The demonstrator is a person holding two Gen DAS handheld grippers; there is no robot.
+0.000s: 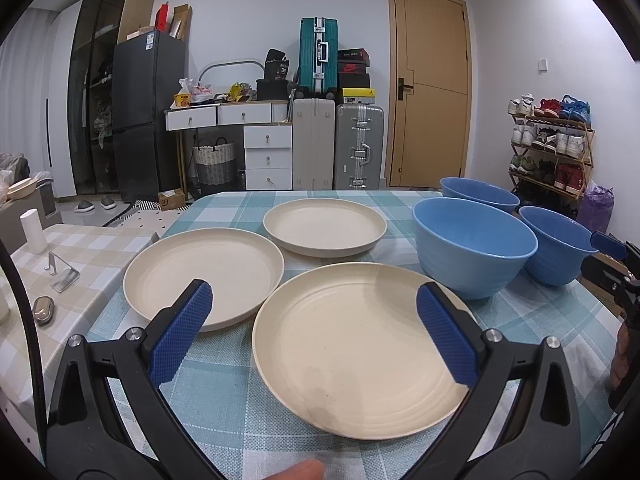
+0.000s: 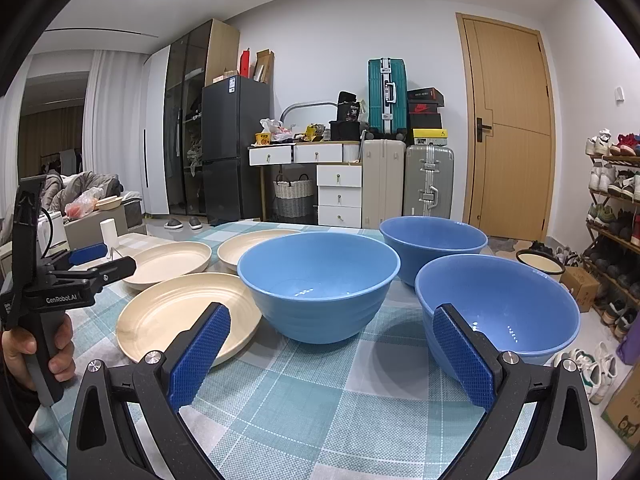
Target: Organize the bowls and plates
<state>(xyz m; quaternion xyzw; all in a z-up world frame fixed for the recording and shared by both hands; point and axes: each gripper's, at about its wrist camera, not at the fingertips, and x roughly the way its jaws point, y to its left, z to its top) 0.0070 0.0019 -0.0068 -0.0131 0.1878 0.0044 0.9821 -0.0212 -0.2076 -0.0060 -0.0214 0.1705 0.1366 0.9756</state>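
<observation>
**Inspector:** Start with the largest item.

**Assistant:** The counter (image 1: 224, 400), under a teal checked cloth, fills the lower half of both views. On it sit three cream plates: the near plate (image 1: 360, 348) at lower centre of the left wrist view, the left plate (image 1: 202, 274) just beside it, the far plate (image 1: 324, 226) behind. Three blue bowls stand to the right: the middle bowl (image 2: 318, 286), the near bowl (image 2: 498, 306), the far bowl (image 2: 432, 246). All upright, unstacked, smooth and glossy, faintly ribbed.

**Inspector:** Grippers?

**Assistant:** The left gripper (image 1: 314, 304) hangs over the near plate, fingers spread wide, holding nothing. The right gripper (image 2: 332, 328) is likewise wide open and empty, low before the bowls.

**Inspector:** Risks?

**Assistant:** My judgement: the plates' low rims lie flat on the cloth, so a finger may skid or drag the cloth. The near bowl sits towards the right counter edge; a push there could tip it off.
</observation>
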